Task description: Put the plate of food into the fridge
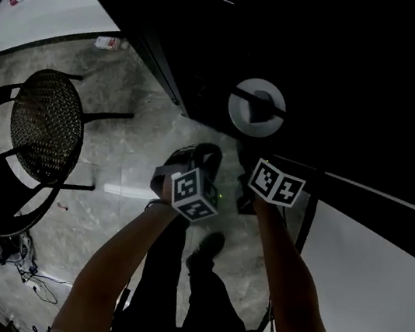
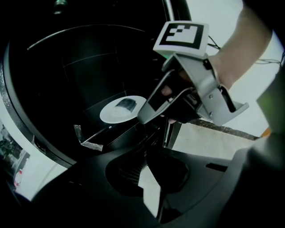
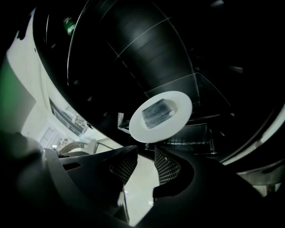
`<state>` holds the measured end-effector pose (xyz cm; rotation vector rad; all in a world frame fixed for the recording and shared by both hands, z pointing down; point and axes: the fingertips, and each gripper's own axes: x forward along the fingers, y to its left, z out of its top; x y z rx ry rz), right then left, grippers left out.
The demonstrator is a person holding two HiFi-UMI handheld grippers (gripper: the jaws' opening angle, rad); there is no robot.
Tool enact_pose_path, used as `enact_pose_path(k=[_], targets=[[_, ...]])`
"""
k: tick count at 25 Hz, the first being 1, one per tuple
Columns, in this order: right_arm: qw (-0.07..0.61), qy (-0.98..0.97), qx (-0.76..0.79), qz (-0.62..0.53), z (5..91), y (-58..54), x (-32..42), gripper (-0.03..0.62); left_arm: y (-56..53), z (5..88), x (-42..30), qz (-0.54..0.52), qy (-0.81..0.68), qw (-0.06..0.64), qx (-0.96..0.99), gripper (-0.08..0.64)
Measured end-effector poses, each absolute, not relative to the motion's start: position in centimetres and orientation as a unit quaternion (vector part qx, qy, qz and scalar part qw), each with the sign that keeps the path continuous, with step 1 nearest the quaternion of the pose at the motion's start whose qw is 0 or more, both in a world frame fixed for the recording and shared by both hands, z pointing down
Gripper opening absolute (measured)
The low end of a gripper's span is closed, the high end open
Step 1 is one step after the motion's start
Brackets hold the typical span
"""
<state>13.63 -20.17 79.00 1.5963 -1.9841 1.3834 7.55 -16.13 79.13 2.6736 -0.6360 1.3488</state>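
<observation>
A white plate (image 3: pixel 161 116) with a dark piece of food (image 3: pixel 156 112) rests on a glass shelf (image 3: pixel 196 133) inside the dark fridge. In the head view the plate (image 1: pixel 256 108) shows just beyond both grippers. My right gripper (image 3: pixel 146 153) points at the plate's near rim, its jaws apart and nothing between the mesh pads. The left gripper view shows the right gripper (image 2: pixel 147 116) with its tips at the edge of the plate (image 2: pixel 122 109). My left gripper (image 2: pixel 149 153) is shut and empty, low in front of the shelf, left of the right gripper.
A black wicker chair (image 1: pixel 45 126) stands on the marble floor at the left. A white tabletop (image 1: pixel 45 8) lies at the far left. A white panel (image 1: pixel 379 269) runs along the right. Cables (image 1: pixel 25 269) lie on the floor behind the chair.
</observation>
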Motion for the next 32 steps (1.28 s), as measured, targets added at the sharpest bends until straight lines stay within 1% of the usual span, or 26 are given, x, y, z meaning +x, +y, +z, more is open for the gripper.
enact_pose_path(k=[4, 13, 18, 23, 27, 32], targets=[[0.129, -0.673, 0.557, 0.470, 79.2, -20.9, 13.1, 0.120, -16.0, 78.9, 6.9, 0.434, -0.211, 0.039, 0.875, 0.021], [0.094, -0.641, 0.587, 0.485, 79.3, -21.8, 14.5, 0.110, -15.4, 79.2, 5.5, 0.435, -0.216, 0.048, 0.873, 0.021], [0.087, -0.635, 0.595, 0.486, 79.3, -22.3, 15.0, 0.110, -15.2, 79.6, 5.1, 0.436, -0.215, 0.052, 0.873, 0.021], [0.059, -0.614, 0.606, 0.503, 79.4, -22.4, 15.7, 0.110, -15.3, 79.3, 5.4, 0.432, -0.214, 0.051, 0.874, 0.021], [0.065, -0.616, 0.610, 0.495, 79.2, -22.6, 16.2, 0.110, -15.5, 78.9, 5.7, 0.429, -0.213, 0.048, 0.876, 0.021], [0.048, -0.600, 0.622, 0.500, 79.1, -22.8, 17.3, 0.107, -15.2, 78.9, 5.7, 0.430, -0.210, 0.044, 0.877, 0.021]])
